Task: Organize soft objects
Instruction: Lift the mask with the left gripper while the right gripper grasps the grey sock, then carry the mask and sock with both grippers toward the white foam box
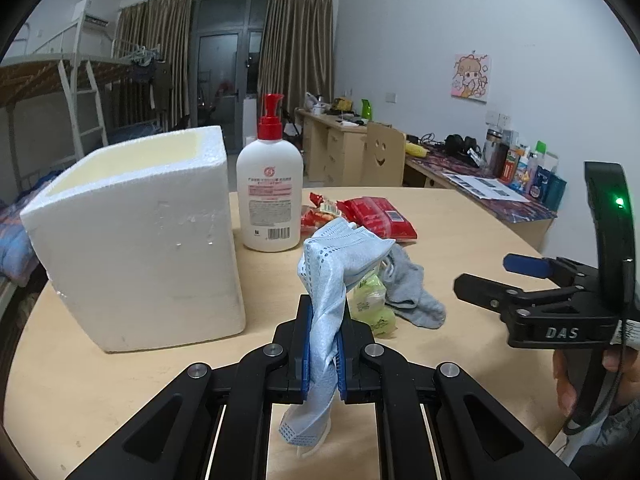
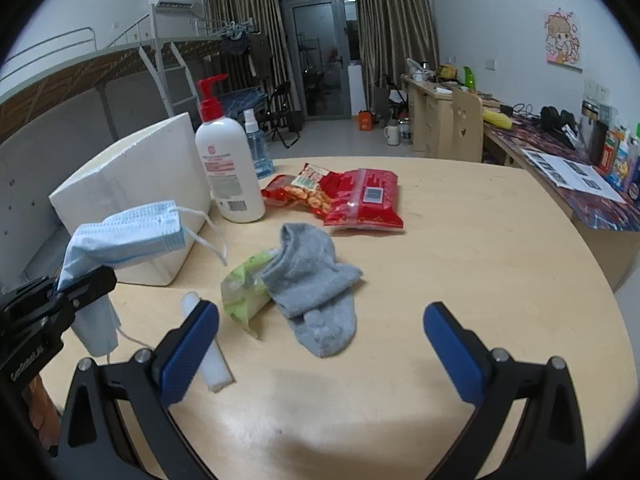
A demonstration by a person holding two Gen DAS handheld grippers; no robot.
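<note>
1. left gripper (image 1: 323, 344) pinched nearly shut on blue face mask (image 1: 334, 264); mask stands up out of the pads, tail hanging below them
2. white foam box (image 1: 136, 236) sits to the left of those fingers, open top above the pad line; mask likely goes up and left into it
3. right gripper (image 2: 320, 344) jaws wide apart, nothing between them
4. grey sock (image 2: 316, 280) lies straight ahead of the right fingertips, just beyond them, long axis running away from the gripper, toe end nearest
5. sock overlaps green packet (image 2: 244, 292); right hand is the nearer one for it, left is busy
</note>
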